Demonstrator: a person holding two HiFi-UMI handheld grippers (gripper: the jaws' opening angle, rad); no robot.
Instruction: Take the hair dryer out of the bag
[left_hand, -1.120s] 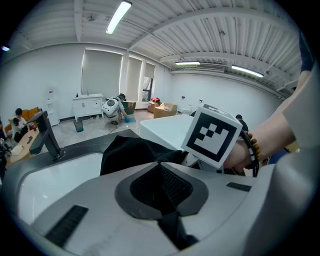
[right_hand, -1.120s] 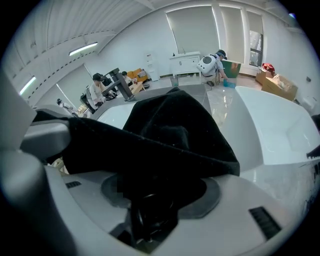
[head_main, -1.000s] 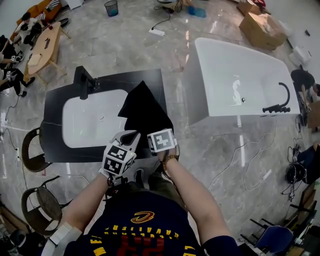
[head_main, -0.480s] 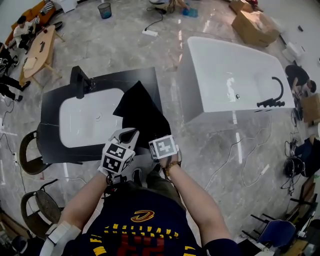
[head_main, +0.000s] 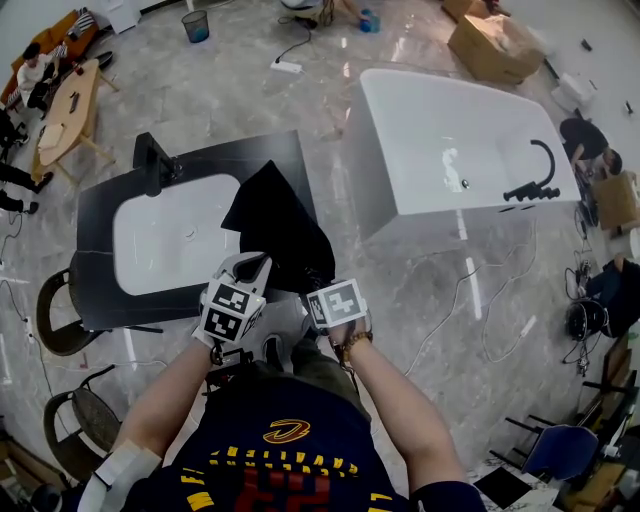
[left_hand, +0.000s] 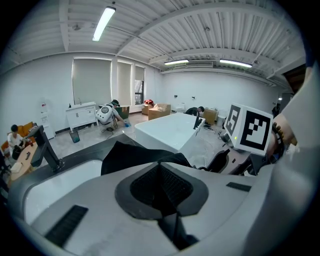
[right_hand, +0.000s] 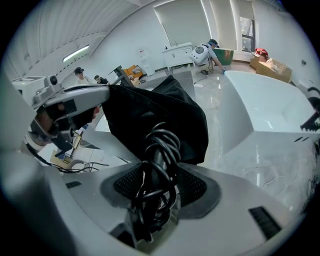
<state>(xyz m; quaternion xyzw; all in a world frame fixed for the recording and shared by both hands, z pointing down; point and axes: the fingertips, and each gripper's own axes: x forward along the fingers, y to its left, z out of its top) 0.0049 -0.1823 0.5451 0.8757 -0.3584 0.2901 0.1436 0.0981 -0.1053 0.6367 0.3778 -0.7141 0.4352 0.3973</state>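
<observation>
Open floor (head_main: 410, 290) is lying between the bathtub (head_main: 440, 150) and the bench (head_main: 95, 225), whose near right corner the bag (head_main: 270, 215) is overhanging, the left gripper (left_hand: 160, 165) pinching its fabric with fingers pressed together, the right gripper (right_hand: 155, 185) fingers clamping the cord-wrapped hair dryer (right_hand: 157, 150) at the bag's mouth.

Ceiling tube lights (left_hand: 104, 22) give bright, even, cool light with only faint shadows. The polished floor (head_main: 430, 290) throws back pale streaks of glare, and the white bathtub (head_main: 450, 140) is almost washed out. The black bag (head_main: 275, 220) shows as a flat dark shape with little detail. All views bend strongly at the edges. Both gripper views have dark corners, and the coiled cord (right_hand: 157, 160) nearest the lens is soft.
</observation>
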